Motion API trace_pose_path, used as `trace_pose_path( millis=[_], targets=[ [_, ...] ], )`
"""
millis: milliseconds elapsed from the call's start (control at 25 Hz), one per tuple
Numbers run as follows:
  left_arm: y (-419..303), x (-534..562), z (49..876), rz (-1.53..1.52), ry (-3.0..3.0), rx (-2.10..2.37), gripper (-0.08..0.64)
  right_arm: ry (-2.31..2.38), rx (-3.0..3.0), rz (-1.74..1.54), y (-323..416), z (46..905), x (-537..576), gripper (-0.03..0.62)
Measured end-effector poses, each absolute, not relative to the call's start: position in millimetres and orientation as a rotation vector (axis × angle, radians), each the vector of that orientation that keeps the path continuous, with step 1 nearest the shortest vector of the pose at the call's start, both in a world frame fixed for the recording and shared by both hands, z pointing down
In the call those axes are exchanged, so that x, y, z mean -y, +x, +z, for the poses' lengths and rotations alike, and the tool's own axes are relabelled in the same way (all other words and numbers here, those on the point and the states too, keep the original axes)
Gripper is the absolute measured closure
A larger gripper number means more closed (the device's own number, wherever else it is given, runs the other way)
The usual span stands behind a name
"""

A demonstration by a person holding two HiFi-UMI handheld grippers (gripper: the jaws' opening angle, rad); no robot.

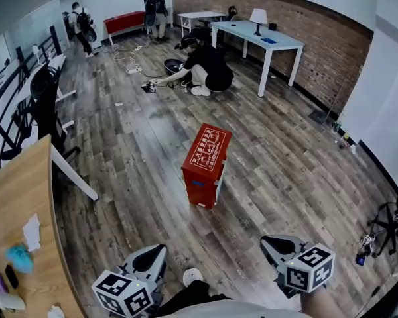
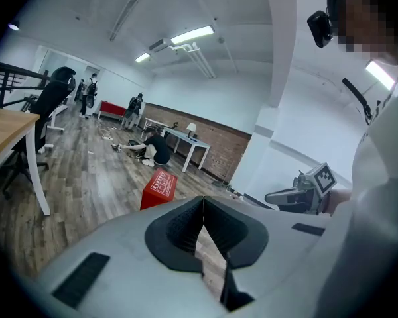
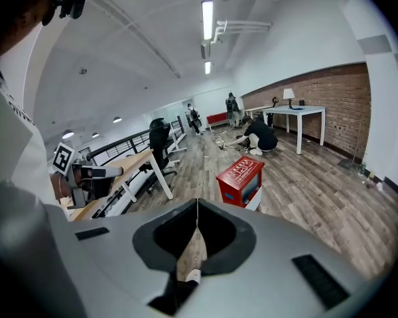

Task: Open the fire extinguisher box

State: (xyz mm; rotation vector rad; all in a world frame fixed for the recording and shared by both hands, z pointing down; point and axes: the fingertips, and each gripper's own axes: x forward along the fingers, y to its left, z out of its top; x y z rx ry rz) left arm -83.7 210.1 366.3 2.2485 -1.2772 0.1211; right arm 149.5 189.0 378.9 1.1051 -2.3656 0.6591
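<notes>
The box [image 1: 205, 158] is coloured red, with white print on top and a small blue patch on its front. The floor [image 1: 139, 131] is patterned in grey-brown planks. The left claw [image 1: 154, 256] and right claw [image 1: 273, 245] are finished in grey, with black pads [image 2: 179, 234] and black-and-white squared cubes [image 1: 310, 268]. The bench [image 1: 16, 197] is pale wood.

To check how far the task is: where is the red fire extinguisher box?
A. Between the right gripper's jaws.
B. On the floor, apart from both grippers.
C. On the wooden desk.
B: the red box stands on the floor, ahead of the left gripper and right gripper, touching neither.
</notes>
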Motion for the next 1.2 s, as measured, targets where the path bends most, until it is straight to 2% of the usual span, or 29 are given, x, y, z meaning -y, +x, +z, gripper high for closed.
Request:
trace_pose_path(
  millis=[640,1200],
  targets=[
    [-168.5,-87.0,361.3,0.131,2.246,1.304,0.552,1.090,2.374,0.658,70.7,383.2,-73.7,0.583],
    [-183.9,-43.0,369.7,0.127,2.251,1.305,0.552,1.115,2.351,0.648,68.2,393.1,-34.8,0.583]
  ],
)
